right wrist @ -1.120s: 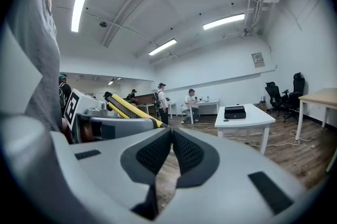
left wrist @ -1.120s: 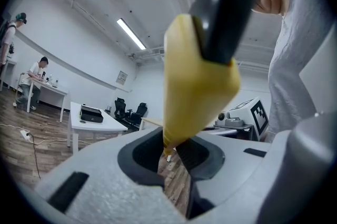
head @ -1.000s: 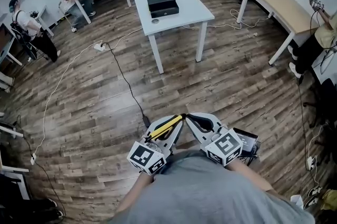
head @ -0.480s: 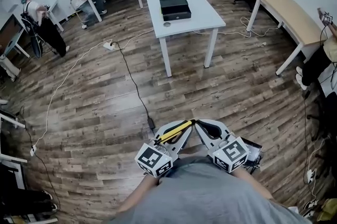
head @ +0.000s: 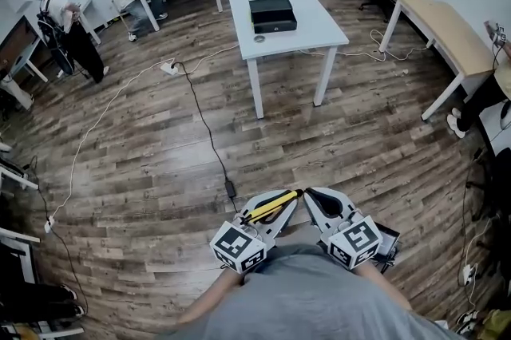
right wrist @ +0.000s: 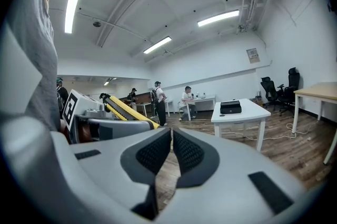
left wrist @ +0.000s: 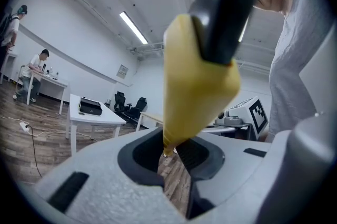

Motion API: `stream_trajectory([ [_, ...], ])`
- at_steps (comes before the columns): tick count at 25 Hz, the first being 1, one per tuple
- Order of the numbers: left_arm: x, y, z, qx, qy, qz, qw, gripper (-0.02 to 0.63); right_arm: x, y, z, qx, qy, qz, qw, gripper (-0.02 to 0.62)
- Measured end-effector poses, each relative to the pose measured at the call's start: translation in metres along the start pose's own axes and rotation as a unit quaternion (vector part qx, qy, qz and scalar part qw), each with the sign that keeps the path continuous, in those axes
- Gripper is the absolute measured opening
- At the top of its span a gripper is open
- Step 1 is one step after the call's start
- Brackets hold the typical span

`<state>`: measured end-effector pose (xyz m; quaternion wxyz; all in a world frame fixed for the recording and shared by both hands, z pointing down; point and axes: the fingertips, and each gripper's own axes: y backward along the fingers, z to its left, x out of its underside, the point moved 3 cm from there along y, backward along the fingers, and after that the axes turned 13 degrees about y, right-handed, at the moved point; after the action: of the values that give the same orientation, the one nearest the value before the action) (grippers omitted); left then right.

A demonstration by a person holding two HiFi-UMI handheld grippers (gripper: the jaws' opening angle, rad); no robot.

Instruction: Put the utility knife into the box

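Gripping yellow-and-black utility knife (head: 270, 205) in left gripper (head: 286, 203) jaws, near, close to the body. Right gripper (head: 311, 196) jaws closed on nothing, just beside left. Black box (head: 272, 14) far off on white table (head: 319, 25), well apart from knife.

Bright, even light from ceiling strips (right wrist: 217, 18) — shadows soft. Heavy fisheye bending at the edges, dark corners in both gripper views — close-up knife (left wrist: 197, 86) blurred.
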<state>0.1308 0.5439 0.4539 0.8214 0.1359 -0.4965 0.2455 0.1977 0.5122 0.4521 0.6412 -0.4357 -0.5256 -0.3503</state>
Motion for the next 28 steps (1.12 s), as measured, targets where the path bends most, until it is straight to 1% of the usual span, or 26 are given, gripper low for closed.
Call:
stream_trajectory([
  [7, 0.003, -0.020, 0.011, 0.007, 0.010, 0.012, 0.9999, 0.080, 0.009, -0.005, -0.023, 0.010, -0.014, 0.010, 1.000, 0.031],
  [13, -0.012, -0.047, 0.043, -0.007, 0.014, 0.013, 0.9998, 0.080, 0.003, -0.043, -0.061, -0.004, -0.006, 0.007, 1.000, 0.031],
  [19, -0.031, -0.093, 0.081, -0.014, 0.024, 0.013, 0.9995, 0.080, -0.003, -0.074, -0.119, 0.002, -0.001, 0.006, 1.000, 0.031],
  [24, -0.047, -0.137, 0.102, -0.010, 0.026, 0.020, 0.9994, 0.080, -0.004, -0.092, -0.174, 0.016, -0.003, 0.009, 1.000, 0.031],
  [28, -0.059, -0.175, 0.114, -0.014, 0.028, 0.025, 0.9992, 0.080, -0.009, -0.099, -0.216, 0.014, -0.005, 0.007, 1.000, 0.031],
])
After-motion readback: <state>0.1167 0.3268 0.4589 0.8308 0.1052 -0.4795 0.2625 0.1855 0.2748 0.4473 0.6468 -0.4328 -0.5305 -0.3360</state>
